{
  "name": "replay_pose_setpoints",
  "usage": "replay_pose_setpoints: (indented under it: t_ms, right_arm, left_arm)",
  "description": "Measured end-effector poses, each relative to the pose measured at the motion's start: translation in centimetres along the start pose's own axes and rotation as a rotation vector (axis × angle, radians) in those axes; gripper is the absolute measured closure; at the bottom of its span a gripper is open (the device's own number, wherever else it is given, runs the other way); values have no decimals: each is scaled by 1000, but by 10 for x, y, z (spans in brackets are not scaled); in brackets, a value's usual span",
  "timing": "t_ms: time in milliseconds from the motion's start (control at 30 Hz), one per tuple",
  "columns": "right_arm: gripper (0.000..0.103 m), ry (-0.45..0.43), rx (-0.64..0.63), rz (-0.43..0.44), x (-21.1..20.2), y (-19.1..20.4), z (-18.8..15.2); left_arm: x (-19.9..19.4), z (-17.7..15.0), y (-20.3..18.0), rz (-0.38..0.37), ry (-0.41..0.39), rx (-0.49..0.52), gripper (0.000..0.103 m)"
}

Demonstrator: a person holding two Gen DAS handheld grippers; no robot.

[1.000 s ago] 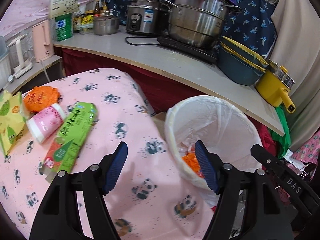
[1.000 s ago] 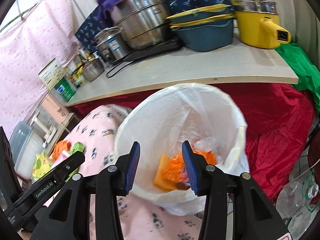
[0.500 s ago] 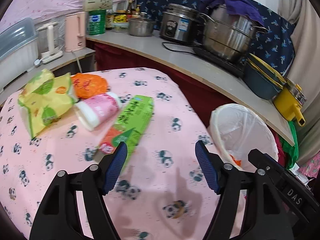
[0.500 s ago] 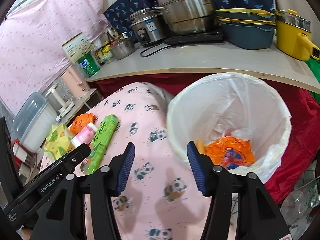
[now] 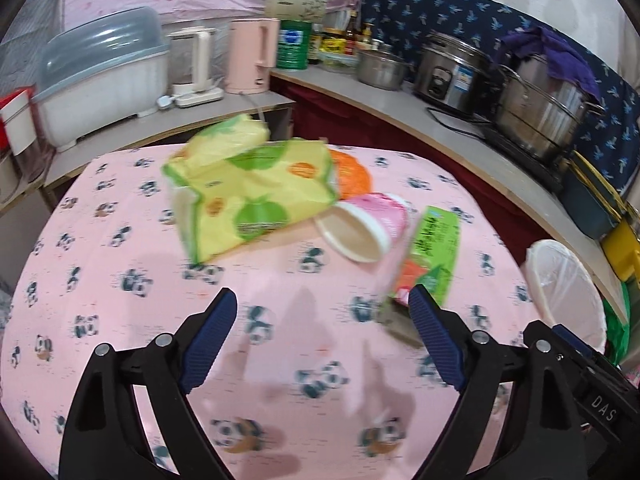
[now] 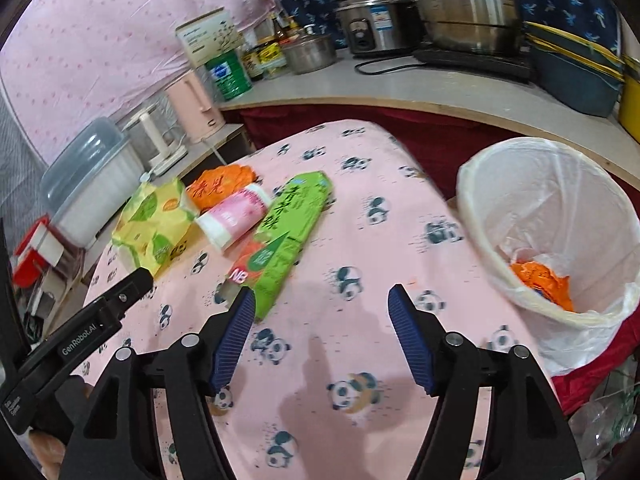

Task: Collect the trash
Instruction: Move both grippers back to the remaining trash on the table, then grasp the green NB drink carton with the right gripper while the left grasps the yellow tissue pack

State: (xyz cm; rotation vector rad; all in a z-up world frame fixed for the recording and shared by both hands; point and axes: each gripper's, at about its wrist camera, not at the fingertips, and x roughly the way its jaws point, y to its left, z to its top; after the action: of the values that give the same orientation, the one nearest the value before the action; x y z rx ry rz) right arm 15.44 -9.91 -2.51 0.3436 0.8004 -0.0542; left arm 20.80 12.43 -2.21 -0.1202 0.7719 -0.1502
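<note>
Several pieces of trash lie on the pink panda tablecloth (image 5: 120, 264): a yellow-green bag (image 5: 244, 184) (image 6: 154, 224), an orange wrapper (image 5: 350, 172) (image 6: 218, 186), a pink cup on its side (image 5: 368, 224) (image 6: 234, 216) and a long green packet (image 5: 432, 252) (image 6: 288, 232). A white-lined bin (image 6: 536, 208) (image 5: 564, 284) stands right of the table with orange trash (image 6: 540, 280) inside. My left gripper (image 5: 320, 332) is open and empty above the cloth, short of the bag and cup. My right gripper (image 6: 320, 336) is open and empty, its left finger near the packet's end.
A grey counter (image 6: 420, 88) behind holds steel pots (image 5: 544, 112), a rice cooker (image 5: 452, 72), a pink kettle (image 5: 252, 56) and a green tin (image 5: 294, 44). A covered dish rack (image 5: 100, 76) stands at the left. Red cloth (image 6: 592, 380) and plastic bottles (image 6: 600, 428) lie below the bin.
Both grippers swung left, away from the bin and over the table toward the trash. The right gripper opened wider. The bin shifted to the right edge in both views.
</note>
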Motion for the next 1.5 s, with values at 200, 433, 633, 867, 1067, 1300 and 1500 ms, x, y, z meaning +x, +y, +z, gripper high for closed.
replay_pose_setpoints:
  t_ms: [200,433,633,867,1067,1300,1500]
  right_arm:
    - [29,60,-8,13,32,30,1]
    - [28,93,-12,-9,71,54,9]
    - [27,103,-23,-63,99,66,19]
    - [24,112,-15,-138,125,67,26]
    - [23,91,-29,-161,131,65,27]
    - [46,73,-45,-181,122,59,21]
    - [51,70,-12,-171,105,45,14]
  left_arm:
    - [4,5,48,56,-7,-50,14]
    - [21,21,85,118,-15,-41,12]
    - [48,40,99,114,-16,-43,11]
    - [77,50,92,112,0,-20,14]
    - [88,49,79,63,56,-1,52]
    - [79,42,63,26,66,-7,90]
    - [62,34,45,-4,58,-18,95]
